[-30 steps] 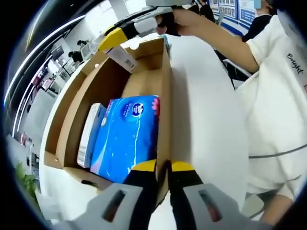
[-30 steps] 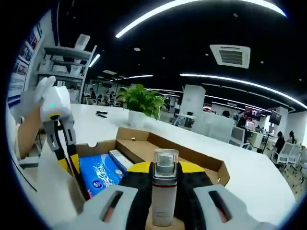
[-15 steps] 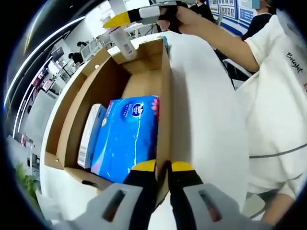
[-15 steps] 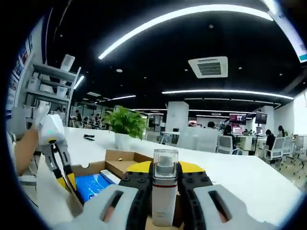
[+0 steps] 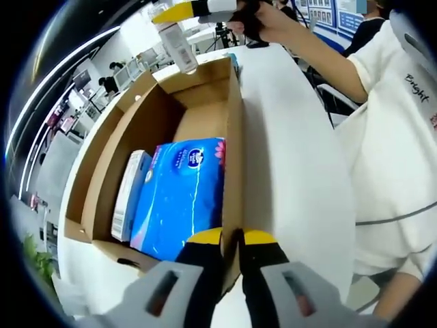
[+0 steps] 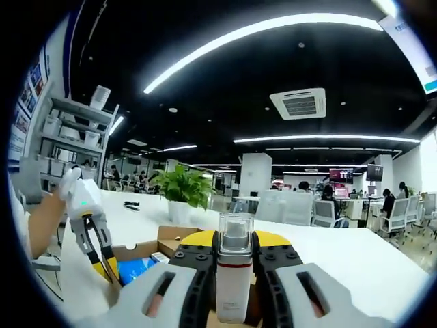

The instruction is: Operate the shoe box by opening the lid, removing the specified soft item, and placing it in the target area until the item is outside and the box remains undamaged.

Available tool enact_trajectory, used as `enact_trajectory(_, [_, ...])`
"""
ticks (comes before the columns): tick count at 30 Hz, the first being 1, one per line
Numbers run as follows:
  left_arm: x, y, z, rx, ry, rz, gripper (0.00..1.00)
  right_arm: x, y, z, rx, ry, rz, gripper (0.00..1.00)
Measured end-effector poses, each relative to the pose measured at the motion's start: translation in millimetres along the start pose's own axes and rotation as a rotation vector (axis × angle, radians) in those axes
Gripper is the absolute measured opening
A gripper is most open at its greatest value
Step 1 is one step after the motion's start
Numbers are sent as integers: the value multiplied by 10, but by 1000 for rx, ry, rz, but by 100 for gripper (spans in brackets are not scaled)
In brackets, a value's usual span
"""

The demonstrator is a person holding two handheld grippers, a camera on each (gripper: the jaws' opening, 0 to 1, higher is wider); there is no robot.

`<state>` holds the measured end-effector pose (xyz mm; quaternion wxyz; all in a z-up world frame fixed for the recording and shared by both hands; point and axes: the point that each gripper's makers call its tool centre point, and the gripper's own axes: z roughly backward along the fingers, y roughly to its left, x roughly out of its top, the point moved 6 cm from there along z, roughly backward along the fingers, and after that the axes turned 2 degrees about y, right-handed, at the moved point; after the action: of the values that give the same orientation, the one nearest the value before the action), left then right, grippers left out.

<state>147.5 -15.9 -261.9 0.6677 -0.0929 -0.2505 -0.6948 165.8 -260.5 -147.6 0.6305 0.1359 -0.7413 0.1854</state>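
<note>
An open cardboard shoe box [image 5: 102, 154] lies on the white table. Inside it, a blue soft tissue pack [image 5: 181, 195] rests beside a narrow white carton [image 5: 130, 191]. My left gripper [image 5: 236, 236] is shut on the box's right side wall at the near end. My right gripper [image 6: 234, 239] is shut on a white bottle [image 6: 233, 287] with a clear cap, held upright. In the left gripper view the same bottle [image 5: 179, 48] hangs from the right gripper [image 5: 176, 14] above the box's far end. The right gripper view has the left gripper [image 6: 108, 268] at the box [image 6: 171, 239].
The white table [image 5: 293, 164] stretches to the right of the box. A person in a white shirt [image 5: 396, 137] stands at its right edge, arm reaching over. A potted plant [image 6: 181, 195] and small dark items [image 6: 130, 203] sit farther along the table. Office desks and chairs lie beyond.
My right gripper has lifted the bottle higher, up from the box's far end. The box sinks lower in the right gripper view. My left gripper stays clamped on the wall.
</note>
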Motion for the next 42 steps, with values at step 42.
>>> enact_trajectory(42, [25,-7,-15,-55,20,44,6,433,-650,911,-247,-72,60,18])
